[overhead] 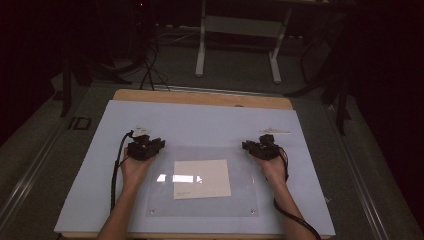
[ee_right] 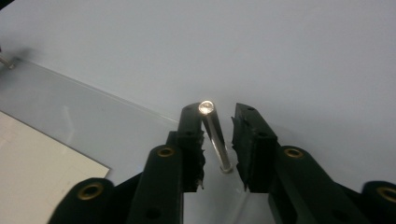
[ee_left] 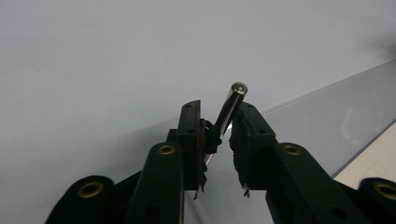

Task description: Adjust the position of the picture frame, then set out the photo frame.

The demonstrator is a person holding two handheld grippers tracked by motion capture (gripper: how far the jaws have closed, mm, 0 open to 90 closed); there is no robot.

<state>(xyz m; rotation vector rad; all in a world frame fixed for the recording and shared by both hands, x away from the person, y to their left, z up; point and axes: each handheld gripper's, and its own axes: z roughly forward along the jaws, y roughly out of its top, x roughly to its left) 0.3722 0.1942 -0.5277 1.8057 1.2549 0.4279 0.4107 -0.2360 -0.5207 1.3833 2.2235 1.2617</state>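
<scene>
Dim room, lit tabletop

High view: dark surroundings, soft focus, white glare patches on the clear sheet (overhead: 245,165). Gripper views: even grey light, black jaws near-silhouetted, faint shadows, blurred corners.

Obstacles, as I read them: one metal post (ee_left: 232,108) standing between my left tongs (ee_left: 217,119), one metal post (ee_right: 215,135) between my right tongs (ee_right: 217,116), both at far corners of the clear plate (overhead: 245,200). Free room: pale surface (overhead: 200,122) beyond the plate and along both sides; paper sheet (overhead: 202,178) lies flat.
</scene>
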